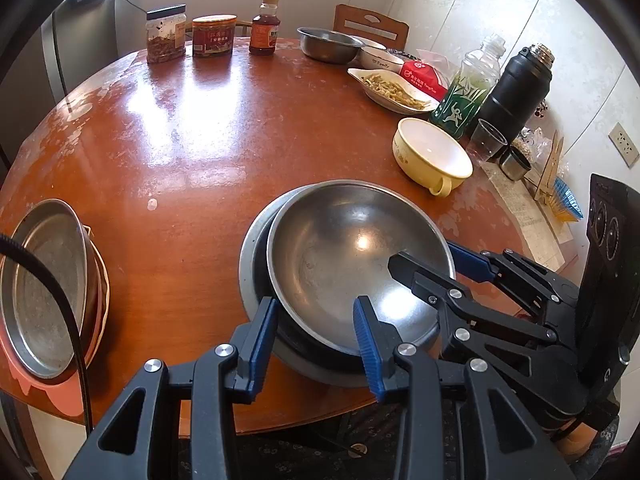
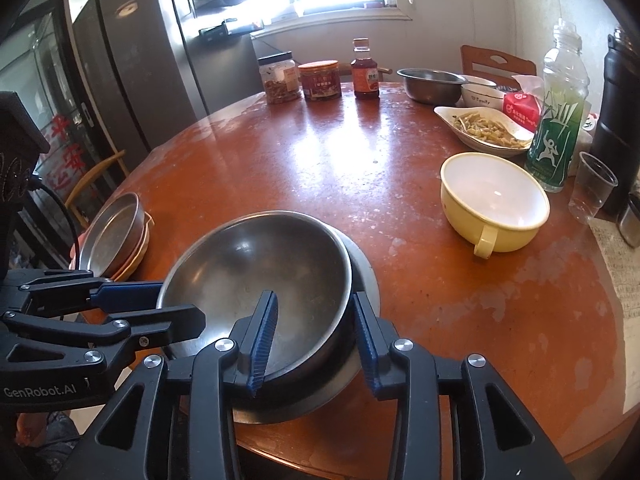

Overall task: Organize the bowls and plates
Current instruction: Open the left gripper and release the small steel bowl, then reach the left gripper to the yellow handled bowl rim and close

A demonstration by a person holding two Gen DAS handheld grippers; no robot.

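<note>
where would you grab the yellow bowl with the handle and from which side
Take the yellow bowl by its rim, one finger inside and one outside, coming down from above on the near side. It stands upright and empty with a thin open rim. Its looped handle points toward the near table edge; grip beside it, since the loop looks too small for the pads. The cup and bottle crowd its far right.

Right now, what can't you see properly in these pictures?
- Dish under the steel bowl: mostly covered by it, both views.
- Stack at the table edge: a cable crosses it, left view; what lies under the top pan is hidden.
- Flask: cut off by the frame edge, right view.
- Jar labels: too small.
</note>
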